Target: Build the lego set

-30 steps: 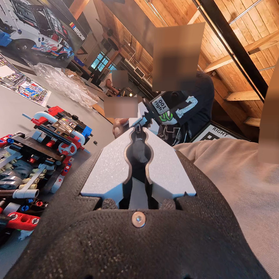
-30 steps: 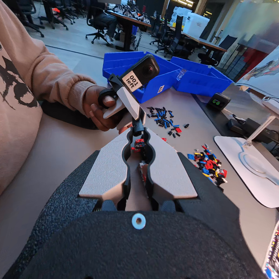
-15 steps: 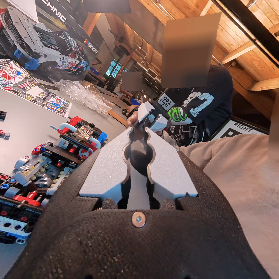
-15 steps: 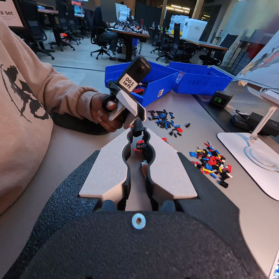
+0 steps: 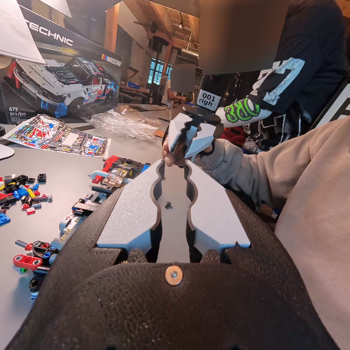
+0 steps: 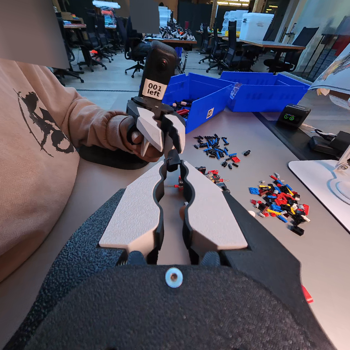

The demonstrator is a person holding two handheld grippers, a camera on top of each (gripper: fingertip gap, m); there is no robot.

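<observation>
Bare table near left, open passage. Loose brick pile blocks right; pin scatter and blue bins far.

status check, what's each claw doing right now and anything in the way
Left claw open, empty. Right claw shut on small black piece, near left claw's tips. Tiny black pin loose on table below left claw.
</observation>
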